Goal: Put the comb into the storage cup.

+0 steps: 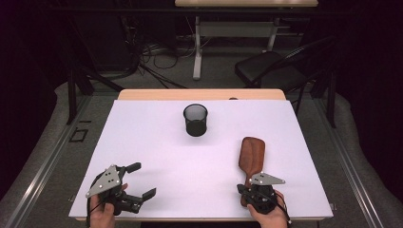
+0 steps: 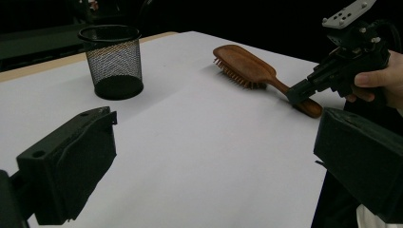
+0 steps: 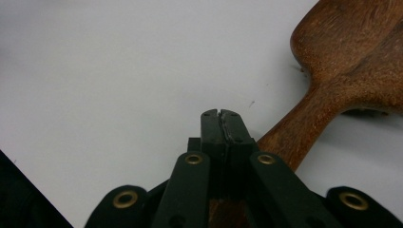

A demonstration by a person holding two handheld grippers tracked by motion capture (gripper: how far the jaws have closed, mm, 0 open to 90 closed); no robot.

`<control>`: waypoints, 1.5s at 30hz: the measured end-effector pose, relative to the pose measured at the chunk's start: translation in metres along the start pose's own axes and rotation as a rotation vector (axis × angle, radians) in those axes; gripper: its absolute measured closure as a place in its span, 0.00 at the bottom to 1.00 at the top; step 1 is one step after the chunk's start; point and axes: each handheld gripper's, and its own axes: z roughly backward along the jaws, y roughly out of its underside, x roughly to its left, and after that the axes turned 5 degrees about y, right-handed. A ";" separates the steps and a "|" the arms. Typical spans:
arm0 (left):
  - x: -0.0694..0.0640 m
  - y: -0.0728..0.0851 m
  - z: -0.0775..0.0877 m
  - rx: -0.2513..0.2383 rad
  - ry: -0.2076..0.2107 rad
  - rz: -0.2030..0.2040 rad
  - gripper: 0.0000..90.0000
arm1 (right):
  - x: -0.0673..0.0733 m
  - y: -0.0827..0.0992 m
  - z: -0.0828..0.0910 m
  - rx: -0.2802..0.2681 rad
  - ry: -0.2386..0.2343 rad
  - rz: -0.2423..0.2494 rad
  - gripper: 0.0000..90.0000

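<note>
A brown wooden hairbrush (image 1: 252,152) lies bristles down on the white table (image 1: 157,142), at the right, with its handle toward the person. In the right gripper view my right gripper (image 3: 222,114) has its jaw tips pressed together right over the hairbrush handle (image 3: 304,128), which passes beneath them. I see nothing between the tips. The left gripper view shows the right gripper (image 2: 297,92) touching the hairbrush (image 2: 242,64) at its handle. My left gripper (image 1: 142,180) rests at the near left, its jaws wide open and nothing between them. A black mesh cup (image 1: 195,119) stands upright at the far middle.
The white surface runs bare between the mesh cup (image 2: 113,59) and both grippers. Beyond the table's far wooden edge (image 1: 202,94) are a dark floor with cables, a black chair (image 1: 275,69) at the right and another table's legs.
</note>
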 end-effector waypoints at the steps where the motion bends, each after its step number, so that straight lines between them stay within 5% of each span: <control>1: 0.000 0.000 0.000 -0.001 0.000 0.000 0.00 | 0.000 0.000 0.000 -0.001 0.000 -0.005 0.99; 16: 0.001 0.000 0.000 0.004 -0.003 0.000 0.00 | -0.007 0.002 0.004 0.016 0.054 0.002 1.00; 45: 0.001 0.001 0.000 0.011 -0.010 0.002 0.00 | -0.033 0.004 0.014 0.031 0.118 -0.062 1.00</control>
